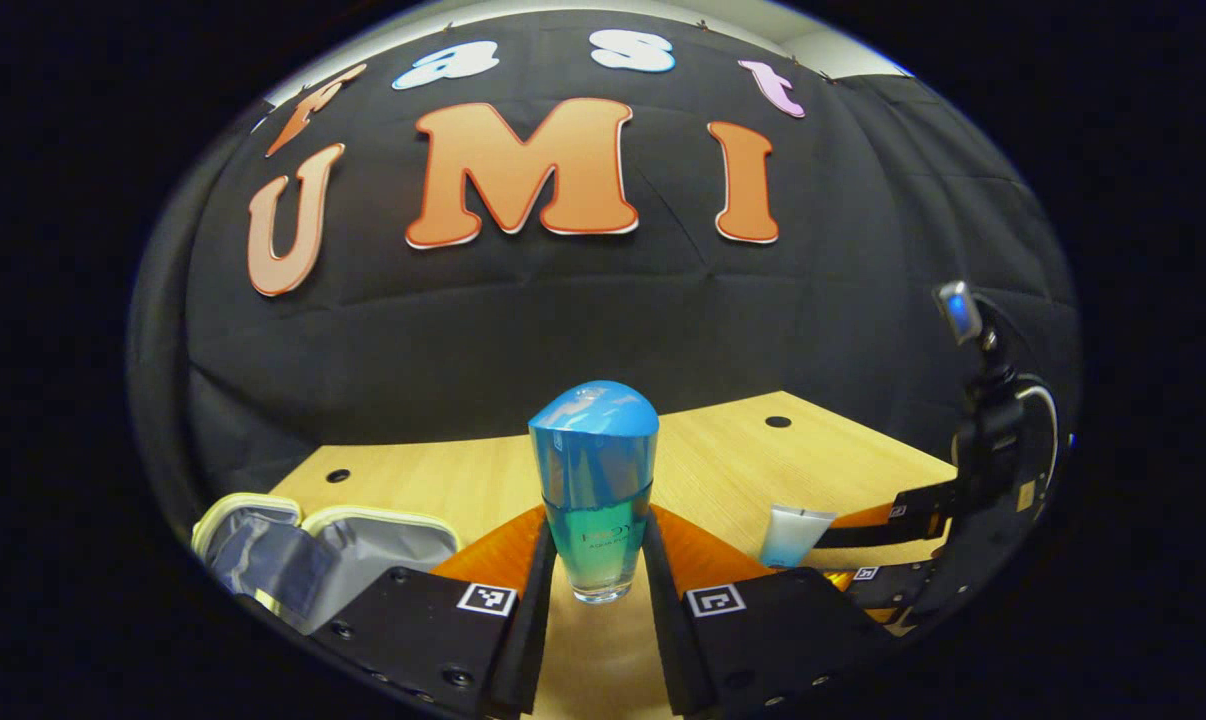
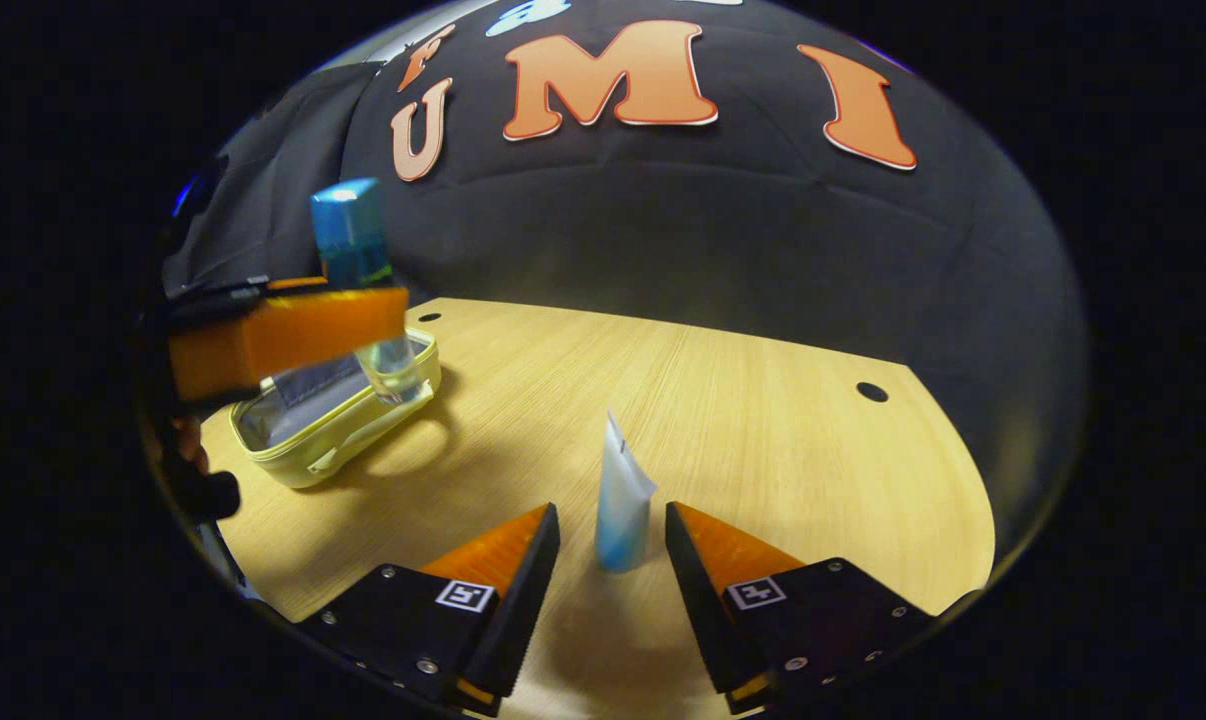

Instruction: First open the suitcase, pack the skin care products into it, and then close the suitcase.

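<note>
A blue-capped clear bottle (image 1: 595,460) of blue-green liquid stands upright between the fingers of my left gripper (image 1: 599,548), which is shut on its lower half. The right gripper view shows this bottle (image 2: 348,235) held in the air over the near edge of the open suitcase (image 2: 323,455). The suitcase is a small pale-yellow case with grey lining, lying open at lower left in the left gripper view (image 1: 263,515). A white and blue tube (image 2: 623,500) stands on end on the table between the fingers of my right gripper (image 2: 611,515), which is open, with gaps on both sides of the tube.
The wooden table (image 2: 763,420) has round holes near its back edge (image 2: 871,391). The black cloth wall rises right behind it. In the left gripper view, the right gripper (image 1: 923,520) sits at the far right beside the tube (image 1: 793,535).
</note>
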Demonstrator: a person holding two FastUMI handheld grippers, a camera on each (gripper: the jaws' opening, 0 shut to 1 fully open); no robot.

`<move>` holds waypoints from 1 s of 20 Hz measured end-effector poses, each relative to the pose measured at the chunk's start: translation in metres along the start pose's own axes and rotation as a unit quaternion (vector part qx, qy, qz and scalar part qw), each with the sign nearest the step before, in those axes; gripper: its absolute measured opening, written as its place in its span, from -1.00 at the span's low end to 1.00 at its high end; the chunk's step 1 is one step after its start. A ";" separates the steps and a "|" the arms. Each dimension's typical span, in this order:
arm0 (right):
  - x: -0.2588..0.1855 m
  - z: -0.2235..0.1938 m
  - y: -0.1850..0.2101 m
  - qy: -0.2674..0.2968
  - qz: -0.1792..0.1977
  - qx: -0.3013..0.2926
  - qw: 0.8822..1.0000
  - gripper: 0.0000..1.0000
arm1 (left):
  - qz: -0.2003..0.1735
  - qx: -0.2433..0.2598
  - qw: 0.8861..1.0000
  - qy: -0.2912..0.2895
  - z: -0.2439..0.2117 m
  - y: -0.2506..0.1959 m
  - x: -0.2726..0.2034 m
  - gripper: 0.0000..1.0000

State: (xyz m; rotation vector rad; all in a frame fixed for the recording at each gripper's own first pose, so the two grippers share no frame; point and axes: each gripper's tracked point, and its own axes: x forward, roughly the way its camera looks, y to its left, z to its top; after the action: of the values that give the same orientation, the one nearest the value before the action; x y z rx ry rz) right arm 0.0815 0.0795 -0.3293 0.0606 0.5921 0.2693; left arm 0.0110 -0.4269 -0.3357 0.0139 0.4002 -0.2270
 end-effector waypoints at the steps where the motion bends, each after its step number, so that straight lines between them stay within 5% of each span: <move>1: 0.006 -0.003 -0.001 0.007 0.000 -0.001 1.000 0.32 | 0.011 0.002 1.000 -0.004 0.006 0.011 -0.005 -0.06; 4: 0.008 0.000 -0.002 0.013 0.001 0.015 1.000 -0.26 | 0.046 0.008 0.999 -0.009 0.018 0.038 -0.022 -0.06; 6: 0.007 0.003 0.003 0.020 0.011 0.033 0.999 -0.35 | 0.065 0.005 0.998 -0.007 0.022 0.057 -0.034 -0.06; 20: -0.081 0.126 0.091 -0.040 0.105 0.018 0.994 -0.39 | 0.138 -0.017 0.990 -0.012 0.086 0.151 -0.117 -0.06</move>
State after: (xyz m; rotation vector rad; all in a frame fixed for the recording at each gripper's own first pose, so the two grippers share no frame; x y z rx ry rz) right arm 0.0662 0.1486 -0.1690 0.1684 0.5115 0.4575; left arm -0.0275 -0.2593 -0.2156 0.0319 0.3745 0.0523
